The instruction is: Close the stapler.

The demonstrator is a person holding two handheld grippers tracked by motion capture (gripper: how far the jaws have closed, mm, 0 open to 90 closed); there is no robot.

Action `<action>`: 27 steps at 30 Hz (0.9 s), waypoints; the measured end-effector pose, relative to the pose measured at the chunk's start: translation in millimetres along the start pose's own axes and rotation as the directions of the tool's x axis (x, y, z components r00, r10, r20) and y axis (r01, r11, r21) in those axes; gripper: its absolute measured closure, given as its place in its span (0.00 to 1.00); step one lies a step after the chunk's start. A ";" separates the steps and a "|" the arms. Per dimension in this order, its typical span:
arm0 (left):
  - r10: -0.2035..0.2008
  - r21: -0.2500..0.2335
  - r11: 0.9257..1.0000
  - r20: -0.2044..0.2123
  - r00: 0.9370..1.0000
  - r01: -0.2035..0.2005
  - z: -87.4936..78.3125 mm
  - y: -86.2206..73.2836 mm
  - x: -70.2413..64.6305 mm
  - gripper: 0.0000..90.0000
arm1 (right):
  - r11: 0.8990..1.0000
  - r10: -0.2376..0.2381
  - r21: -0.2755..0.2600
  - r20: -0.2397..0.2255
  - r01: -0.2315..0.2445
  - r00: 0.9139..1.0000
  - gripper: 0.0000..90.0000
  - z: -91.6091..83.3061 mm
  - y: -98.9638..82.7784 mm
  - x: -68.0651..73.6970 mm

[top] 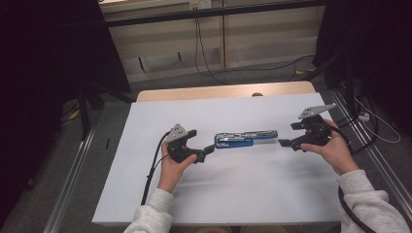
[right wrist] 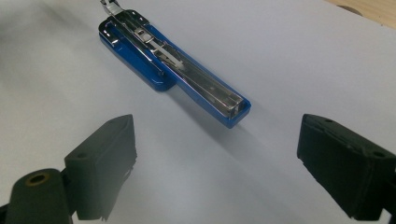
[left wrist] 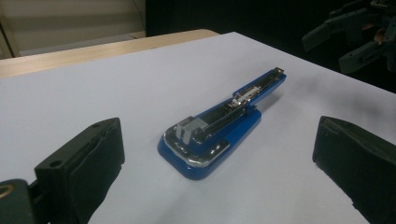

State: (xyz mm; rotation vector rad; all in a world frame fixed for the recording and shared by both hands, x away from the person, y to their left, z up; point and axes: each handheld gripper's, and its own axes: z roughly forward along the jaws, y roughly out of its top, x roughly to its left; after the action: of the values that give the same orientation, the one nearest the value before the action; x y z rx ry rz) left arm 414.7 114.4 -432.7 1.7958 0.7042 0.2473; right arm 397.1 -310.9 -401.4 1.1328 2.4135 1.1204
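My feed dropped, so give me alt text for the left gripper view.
A blue stapler lies on the white table, centred between the left hand-held gripper's open black jaws and apart from both. The right hand-held gripper hangs at top right.

My tabletop (top: 233,194) is a white sheet with a light wooden edge (top: 223,91) at the far side. Grey floor (top: 58,160) surrounds it. Beige wall panels (top: 262,34) stand beyond, with a black cable (top: 200,43) hanging down. Black curtains (top: 43,58) flank both sides. Light is dim.

Open table (top: 243,184) around stapler (top: 245,138)
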 end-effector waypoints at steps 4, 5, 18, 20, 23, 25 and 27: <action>0.008 0.015 1.000 -0.002 1.000 -0.008 4.6 1.3 0.3 0.03 | 1.000 -0.001 -0.007 0.000 0.001 1.000 0.12 -1.0 0.3 -0.3; 0.005 0.013 1.000 0.004 1.000 -0.005 5.9 1.5 0.1 0.03 | 1.000 -0.002 -0.009 0.000 0.002 1.000 0.12 -1.2 0.2 -0.4; 0.004 0.033 0.999 0.008 1.000 -0.005 15.9 4.2 1.5 0.04 | 1.000 0.008 -0.021 0.019 -0.007 1.000 0.14 -5.4 -2.4 -3.7; 0.004 0.039 0.999 0.008 1.000 -0.004 17.6 4.1 2.0 0.05 | 1.000 0.009 -0.020 0.020 -0.009 1.000 0.15 -5.7 -2.9 -3.5; 0.013 0.055 0.998 0.002 1.000 -0.013 20.0 3.8 2.5 0.06 | 1.000 0.010 -0.012 0.023 -0.010 1.000 0.18 -5.3 -3.8 -3.0; 0.015 0.062 0.998 0.007 1.000 -0.015 21.9 3.8 3.2 0.08 | 1.000 0.004 -0.010 0.027 -0.004 1.000 0.22 -5.7 -4.7 -3.3; 0.026 0.074 0.997 0.001 1.000 -0.026 23.4 3.9 3.2 0.10 | 1.000 0.010 -0.010 0.030 -0.010 0.999 0.24 -6.8 -5.5 -3.9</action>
State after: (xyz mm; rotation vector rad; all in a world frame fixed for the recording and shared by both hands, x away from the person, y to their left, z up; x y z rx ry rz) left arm 430.2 96.9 -437.7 1.8758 0.6986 0.2411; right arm 393.3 -319.6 -401.2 1.1518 2.3797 1.1083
